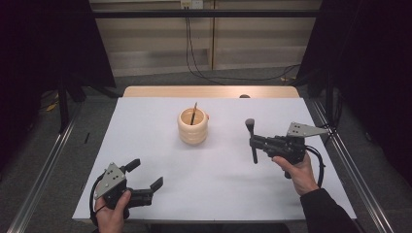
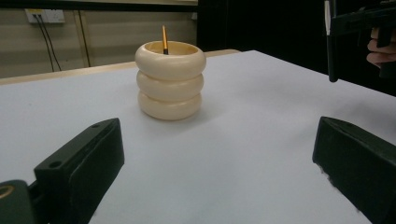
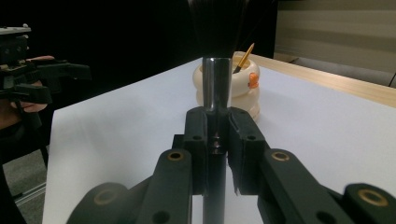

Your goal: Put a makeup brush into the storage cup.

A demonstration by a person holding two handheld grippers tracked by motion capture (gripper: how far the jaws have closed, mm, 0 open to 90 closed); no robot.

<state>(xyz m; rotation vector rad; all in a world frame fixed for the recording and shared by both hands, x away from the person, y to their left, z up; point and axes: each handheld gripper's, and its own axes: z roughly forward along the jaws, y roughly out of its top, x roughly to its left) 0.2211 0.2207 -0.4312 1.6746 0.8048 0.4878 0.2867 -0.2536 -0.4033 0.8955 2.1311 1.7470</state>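
Observation:
A cream ribbed holder (image 1: 193,126) (image 2: 170,79) (image 3: 243,81) stands near the middle of the white table (image 1: 145,141), with a thin orange-handled brush (image 1: 194,112) (image 2: 164,39) (image 3: 244,58) leaning inside it. At the right, my right gripper (image 1: 253,143) (image 3: 217,135) is shut on a black makeup brush (image 1: 251,138) (image 3: 216,70), held upright above the table with its bristle head up. My left gripper (image 1: 145,174) (image 2: 215,154) rests near the front left edge, its jaws wide apart with nothing between them, pointed toward the holder.
A wooden strip (image 1: 209,91) runs along the table's far edge, with a small dark object (image 1: 244,96) on it. Metal rails (image 1: 43,165) flank both sides. Cables (image 1: 194,53) hang on the back wall.

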